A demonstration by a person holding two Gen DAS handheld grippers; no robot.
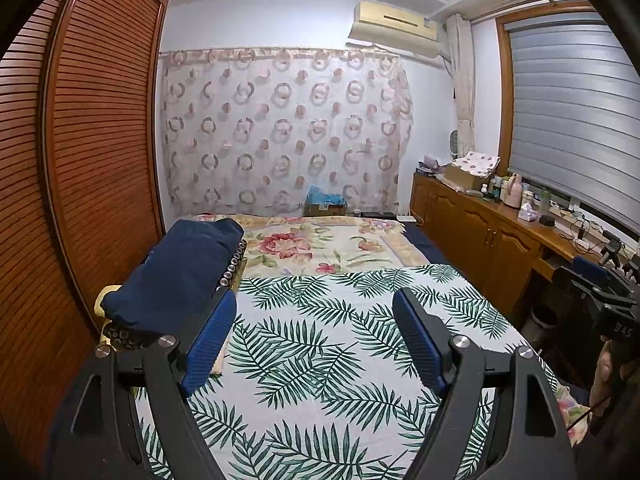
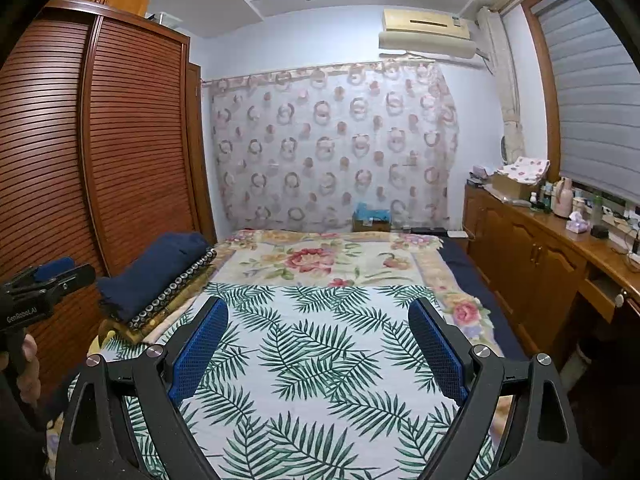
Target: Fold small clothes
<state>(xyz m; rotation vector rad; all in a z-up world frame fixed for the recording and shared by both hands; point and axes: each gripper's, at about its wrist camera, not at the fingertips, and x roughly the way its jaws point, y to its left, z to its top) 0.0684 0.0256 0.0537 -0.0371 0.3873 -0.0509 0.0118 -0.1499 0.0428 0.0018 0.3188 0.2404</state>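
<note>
above the palm-leaf cloth (image 1: pixel 320 344), left claw (image 1: pixel 316 308) and right claw (image 2: pixel 320 316) gape, holding nothing.

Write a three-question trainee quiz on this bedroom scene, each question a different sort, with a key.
1. True or false: the left hand-held gripper holds cloth.
2. What pattern covers the sheet under the right hand-held gripper?
A. stripes
B. palm leaves
C. dots
3. Fill in: the blue bundle lies on the bed's ____ side, by the wardrobe.

Key:
1. False, both are open and empty.
2. B
3. left
</note>
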